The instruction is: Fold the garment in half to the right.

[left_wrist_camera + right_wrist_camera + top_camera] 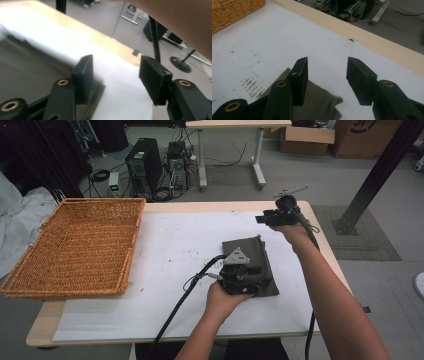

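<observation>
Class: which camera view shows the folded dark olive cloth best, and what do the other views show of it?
The high view: the folded dark olive cloth lies in outline on the white sheet, partly under the left hand-held gripper. The right gripper view catches one corner; the left gripper view shows a blurred dark stretch.

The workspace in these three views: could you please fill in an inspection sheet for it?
Surface: pale wooden table under a white sheet with faint dark smudges.
Job's things: folded grey-green cloth lying flat right of centre; empty wicker basket at the table's left end, overhanging its edge.
Clutter: nothing seen.
Grippers: left tool over the cloth's near part, jaws apart, gripping nothing; right tool above the cloth's far corner, jaws apart, empty.
Cables: a black cable trails from each tool off the near edge.
Surroundings: computer towers, a second table, cardboard boxes, white fabric on the left.
</observation>
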Demonstrator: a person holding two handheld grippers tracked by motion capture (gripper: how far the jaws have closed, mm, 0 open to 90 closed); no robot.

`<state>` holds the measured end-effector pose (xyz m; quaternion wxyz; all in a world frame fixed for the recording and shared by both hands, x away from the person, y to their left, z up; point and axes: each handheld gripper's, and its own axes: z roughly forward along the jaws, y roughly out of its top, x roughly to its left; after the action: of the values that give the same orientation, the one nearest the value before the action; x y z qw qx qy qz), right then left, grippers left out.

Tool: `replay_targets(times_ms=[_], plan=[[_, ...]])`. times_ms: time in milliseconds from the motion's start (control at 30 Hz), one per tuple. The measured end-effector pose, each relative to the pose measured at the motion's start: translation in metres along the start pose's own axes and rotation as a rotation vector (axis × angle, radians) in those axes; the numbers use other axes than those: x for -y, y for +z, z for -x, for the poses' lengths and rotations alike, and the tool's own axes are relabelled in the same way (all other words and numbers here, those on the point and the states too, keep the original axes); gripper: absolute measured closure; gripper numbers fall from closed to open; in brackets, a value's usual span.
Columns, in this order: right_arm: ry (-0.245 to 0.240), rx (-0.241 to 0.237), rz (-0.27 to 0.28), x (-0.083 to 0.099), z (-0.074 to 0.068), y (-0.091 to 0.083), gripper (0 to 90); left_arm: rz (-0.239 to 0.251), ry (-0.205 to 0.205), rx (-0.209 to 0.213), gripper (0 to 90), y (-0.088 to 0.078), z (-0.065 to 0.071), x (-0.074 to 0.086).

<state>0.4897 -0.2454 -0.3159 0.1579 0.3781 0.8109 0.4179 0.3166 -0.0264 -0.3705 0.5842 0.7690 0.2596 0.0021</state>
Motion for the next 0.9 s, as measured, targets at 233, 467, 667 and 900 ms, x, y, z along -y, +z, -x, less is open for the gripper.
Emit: replay_targets(times_ms=[233,467,667,900], plan=[[0.007,0.026,0.028,0.008,0.008,-0.011,46.7,0.007,0.012,0.005,45.1,-0.024,-0.01,0.0],[0.054,-0.016,0.044,0.023,0.009,-0.011,25.8,-0.061,0.049,-0.131,31.5,-0.033,-0.028,0.005],[0.049,-0.071,0.168,0.043,0.008,-0.031,20.7,-0.053,0.076,-0.217,29.2,-0.049,-0.041,0.0],[0.033,-0.104,0.249,0.07,0.003,-0.05,14.9,-0.038,0.108,-0.344,26.3,-0.077,-0.06,-0.004]])
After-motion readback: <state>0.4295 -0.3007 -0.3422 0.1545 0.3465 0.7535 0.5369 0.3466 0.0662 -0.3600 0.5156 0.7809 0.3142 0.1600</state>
